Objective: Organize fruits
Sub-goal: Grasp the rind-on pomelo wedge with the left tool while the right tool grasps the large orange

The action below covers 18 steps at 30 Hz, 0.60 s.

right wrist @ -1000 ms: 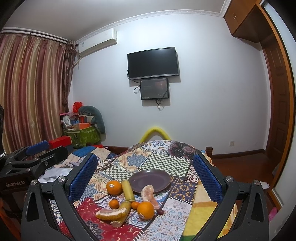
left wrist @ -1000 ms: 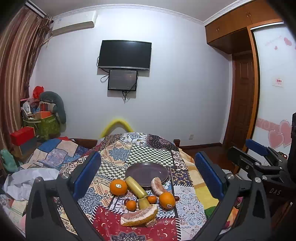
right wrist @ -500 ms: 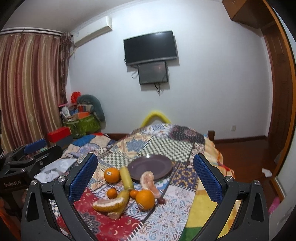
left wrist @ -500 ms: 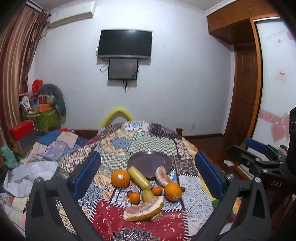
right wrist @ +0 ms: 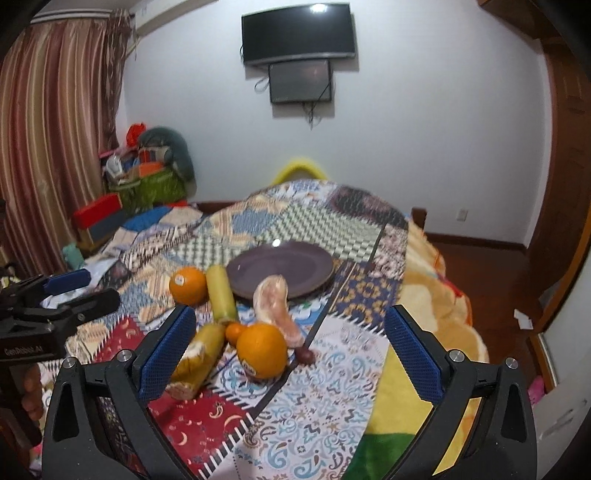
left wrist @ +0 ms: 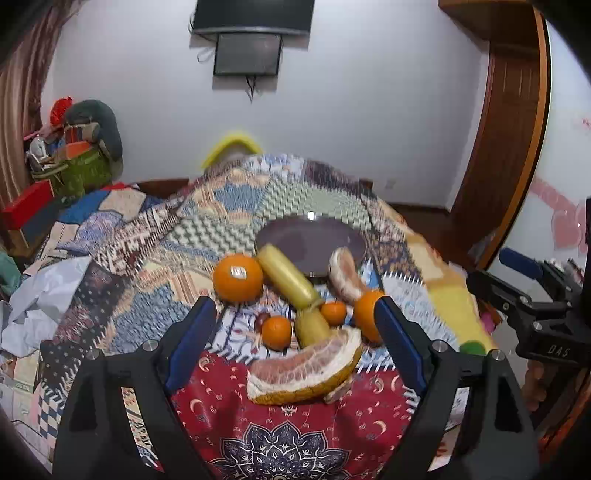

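Both grippers hang above the near edge of a table draped in a patchwork cloth [left wrist: 122, 258], and each has its fingers spread wide with nothing between them. The left gripper [left wrist: 295, 332] frames a cluster of fruit: a large pomelo wedge [left wrist: 304, 369] lies nearest, with a small mandarin [left wrist: 276, 331] and a short banana piece [left wrist: 312, 326] just behind it. Farther back a big orange [left wrist: 238, 277] with a sticker sits beside a longer banana [left wrist: 288, 277], whose far end touches the rim of a purple plate [left wrist: 310, 240] near the middle of the table. A peeled pomelo segment [left wrist: 343, 271] leans against the plate's near rim, and a second orange [left wrist: 367, 310] rests just in front of it. The plate holds no fruit. The right gripper [right wrist: 290, 350] looks over the same group from the right side, the second orange [right wrist: 262, 350] being closest to it. A television [right wrist: 299, 33] hangs on the far wall.
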Tool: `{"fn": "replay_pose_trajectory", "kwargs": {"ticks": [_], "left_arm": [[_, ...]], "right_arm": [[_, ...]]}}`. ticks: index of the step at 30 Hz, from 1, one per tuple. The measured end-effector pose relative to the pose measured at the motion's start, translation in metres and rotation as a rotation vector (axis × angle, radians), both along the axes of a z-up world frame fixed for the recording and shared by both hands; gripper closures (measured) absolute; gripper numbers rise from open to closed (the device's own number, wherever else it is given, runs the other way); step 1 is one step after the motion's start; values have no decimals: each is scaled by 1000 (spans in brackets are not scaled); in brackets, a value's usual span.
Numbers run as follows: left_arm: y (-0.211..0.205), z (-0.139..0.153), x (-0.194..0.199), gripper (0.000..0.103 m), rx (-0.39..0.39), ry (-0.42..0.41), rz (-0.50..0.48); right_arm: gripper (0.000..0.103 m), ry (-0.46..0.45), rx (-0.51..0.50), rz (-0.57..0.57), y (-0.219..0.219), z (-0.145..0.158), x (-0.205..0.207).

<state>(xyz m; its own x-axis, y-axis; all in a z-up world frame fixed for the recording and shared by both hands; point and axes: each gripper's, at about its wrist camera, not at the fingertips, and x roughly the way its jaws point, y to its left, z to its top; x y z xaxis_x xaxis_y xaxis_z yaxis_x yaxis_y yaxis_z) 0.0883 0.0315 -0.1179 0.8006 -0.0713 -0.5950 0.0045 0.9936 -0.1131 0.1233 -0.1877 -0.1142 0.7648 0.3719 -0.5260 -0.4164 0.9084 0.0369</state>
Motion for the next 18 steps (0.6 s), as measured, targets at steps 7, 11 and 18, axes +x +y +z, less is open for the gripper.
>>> {"fn": "replay_pose_trajectory", "kwargs": {"ticks": [7, 11, 18], "left_arm": [[-8, -41, 17, 15, 10, 124, -35], [-8, -60, 19, 15, 16, 177, -53], [-20, -77, 26, 15, 23, 216, -90]], "right_arm": [[12, 131, 23, 43, 0, -25, 17], [18, 183, 29, 58, 1, -37, 25], [27, 261, 29, 83, 6, -56, 36]]}}
